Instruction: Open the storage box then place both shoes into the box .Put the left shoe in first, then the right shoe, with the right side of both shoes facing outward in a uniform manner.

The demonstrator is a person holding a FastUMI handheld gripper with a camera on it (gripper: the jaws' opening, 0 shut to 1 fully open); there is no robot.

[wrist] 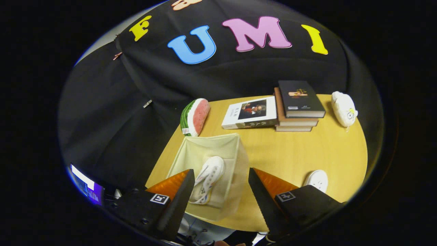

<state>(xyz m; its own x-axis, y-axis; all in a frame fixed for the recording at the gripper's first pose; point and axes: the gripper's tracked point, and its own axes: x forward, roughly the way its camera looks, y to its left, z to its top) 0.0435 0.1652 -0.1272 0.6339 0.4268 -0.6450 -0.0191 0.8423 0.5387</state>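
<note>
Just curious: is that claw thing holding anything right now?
No. The gripper is open and holds nothing; one white shoe lies in the box below, between its fingers.

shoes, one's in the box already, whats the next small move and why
Probably swing the open, empty claw right, toward the second shoe on the table. One shoe already lies in the open box, so the other likely comes next.

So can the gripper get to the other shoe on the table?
Probably yes. The gripper is open and holds nothing, and the second shoe lies on the bare table beside the right finger, outside the box. Nothing blocks it.
</note>
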